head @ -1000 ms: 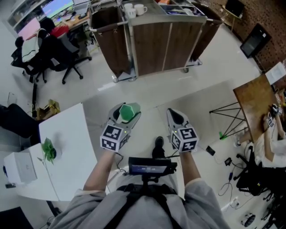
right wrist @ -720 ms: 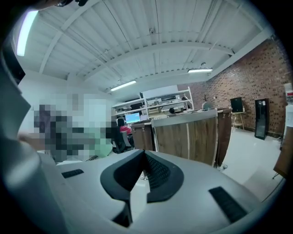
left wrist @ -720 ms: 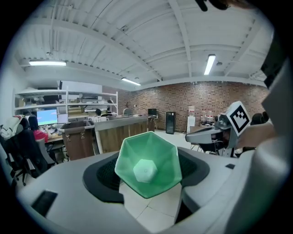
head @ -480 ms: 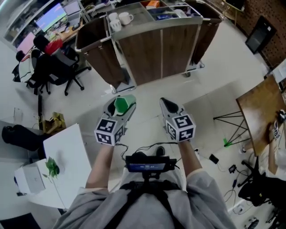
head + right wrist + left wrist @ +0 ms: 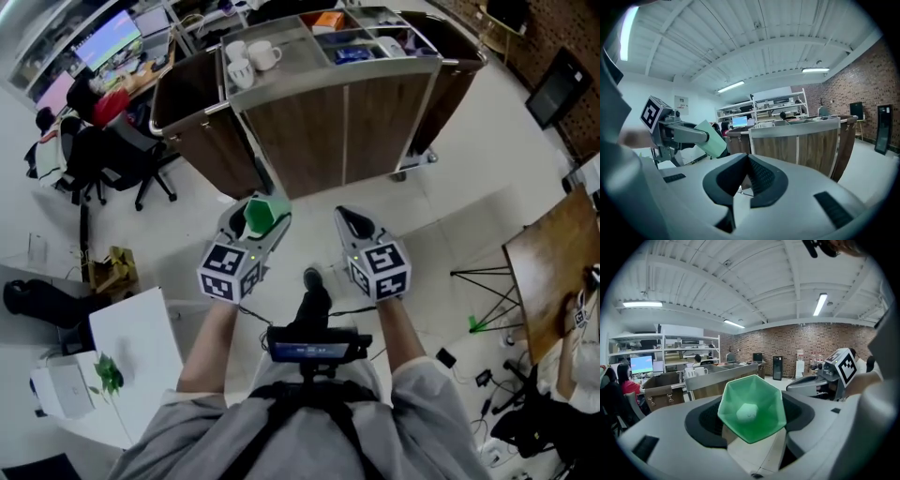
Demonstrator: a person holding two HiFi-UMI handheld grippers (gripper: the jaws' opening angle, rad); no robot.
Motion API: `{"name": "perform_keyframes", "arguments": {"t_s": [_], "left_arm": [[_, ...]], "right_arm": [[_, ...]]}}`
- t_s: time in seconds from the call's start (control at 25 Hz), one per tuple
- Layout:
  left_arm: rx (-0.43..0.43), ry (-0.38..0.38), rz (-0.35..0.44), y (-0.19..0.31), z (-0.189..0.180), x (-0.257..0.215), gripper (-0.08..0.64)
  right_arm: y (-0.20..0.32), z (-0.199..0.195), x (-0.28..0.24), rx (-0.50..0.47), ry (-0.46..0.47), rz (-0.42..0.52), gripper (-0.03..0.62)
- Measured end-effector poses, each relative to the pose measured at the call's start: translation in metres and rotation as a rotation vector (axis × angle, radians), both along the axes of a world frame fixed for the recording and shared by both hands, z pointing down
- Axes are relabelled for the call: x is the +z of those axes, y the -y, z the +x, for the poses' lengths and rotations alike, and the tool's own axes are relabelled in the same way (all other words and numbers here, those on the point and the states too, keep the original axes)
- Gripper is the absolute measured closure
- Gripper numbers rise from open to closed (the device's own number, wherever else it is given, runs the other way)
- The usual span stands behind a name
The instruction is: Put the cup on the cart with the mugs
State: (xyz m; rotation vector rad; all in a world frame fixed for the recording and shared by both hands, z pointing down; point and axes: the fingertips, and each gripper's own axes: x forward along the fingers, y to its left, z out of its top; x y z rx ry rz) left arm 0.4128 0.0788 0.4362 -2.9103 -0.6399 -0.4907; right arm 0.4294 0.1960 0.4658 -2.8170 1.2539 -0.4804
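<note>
Pale, glossy floor fills the head view, with a brick wall at the far side of the room in the gripper views. At 12 o'clock stands the cart [image 5: 345, 117], wood-panelled with a grey top, and the white mugs [image 5: 251, 58] sit on that top toward 11 o'clock. Black office chairs [image 5: 94, 155] stand at 10 o'clock, a white table [image 5: 131, 337] lies at 8 o'clock, and a wooden table [image 5: 553, 272] edges in at 3 o'clock. The left gripper [image 5: 253, 223] is held out just left of centre, its jaws pinching the green faceted cup [image 5: 751, 408], whose open mouth faces back toward that gripper's camera; the cup is in the air, well short of the cart. The right gripper [image 5: 352, 223] is level beside it at 1 o'clock of the person's chest, jaws pressed together with nothing between them.
</note>
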Motion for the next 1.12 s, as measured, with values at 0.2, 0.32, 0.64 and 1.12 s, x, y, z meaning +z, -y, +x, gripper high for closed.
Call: {"name": "perform_keyframes", "arguments": {"t_s": [0.2,0.32,0.64,1.12], "left_arm": [[0.024,0.013,-0.009,0.012,0.081,-0.002,0.236],[0.037,0.023,-0.012,0.027,0.129,-0.002,0.236],[0.06,0.002,-0.014,0.056,0.24,-0.03,0.236],[0.059,0.022,0.042,0.068,0.391,-0.077,0.236]], "right_arm": [[0.015,0.085,-0.002,-0.004,-0.003,-0.016,0.591],[0.032,0.134,-0.005,-0.019,0.001,-0.028,0.591],[0.077,0.237,-0.019,-0.062,-0.021,-0.041,0.591],[0.11,0.358,-0.064,-0.194,-0.069,-0.053,0.591]]}}
